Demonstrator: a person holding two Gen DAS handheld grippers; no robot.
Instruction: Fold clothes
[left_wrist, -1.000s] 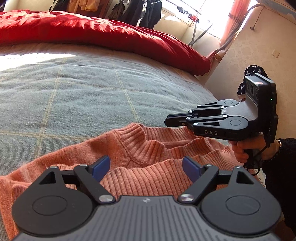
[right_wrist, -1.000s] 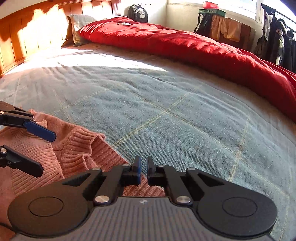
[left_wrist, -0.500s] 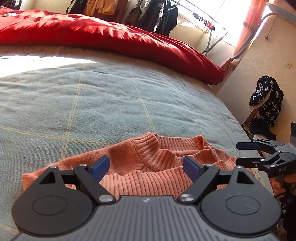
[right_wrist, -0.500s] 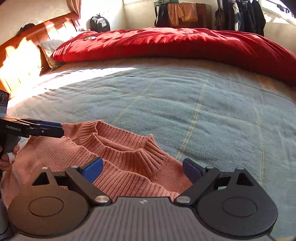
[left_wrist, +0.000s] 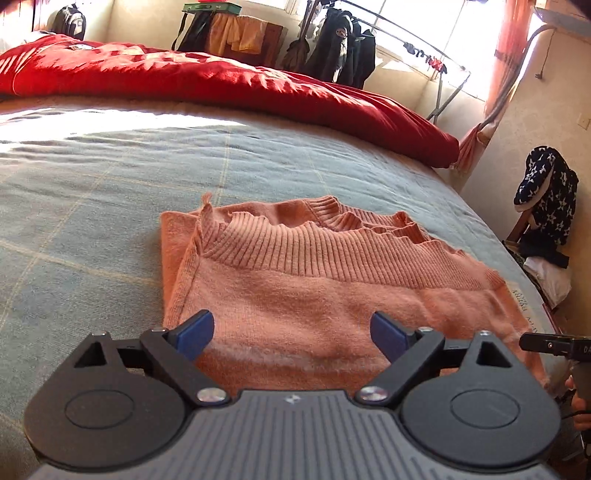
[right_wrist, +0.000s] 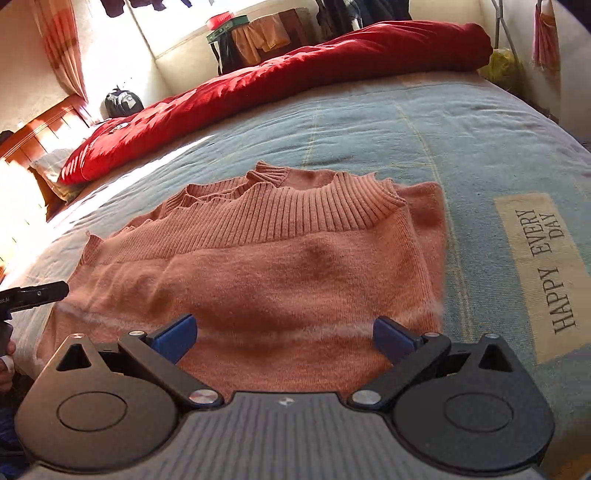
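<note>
A folded pink sweater (left_wrist: 332, 288) is lying flat on the bed (left_wrist: 110, 192) near its front edge, its ribbed collar facing the red duvet (left_wrist: 221, 88) at the far side. The left gripper (left_wrist: 291, 332) is hovering over the sweater's near edge, its blue fingers (left_wrist: 194, 330) spreading wider with only air between them. The right gripper (right_wrist: 284, 332) is hanging over the same edge with fingers (right_wrist: 173, 334) fully released, gripping nothing, beside a "HAPPY EVERY DAY" label (right_wrist: 546, 273).
</note>
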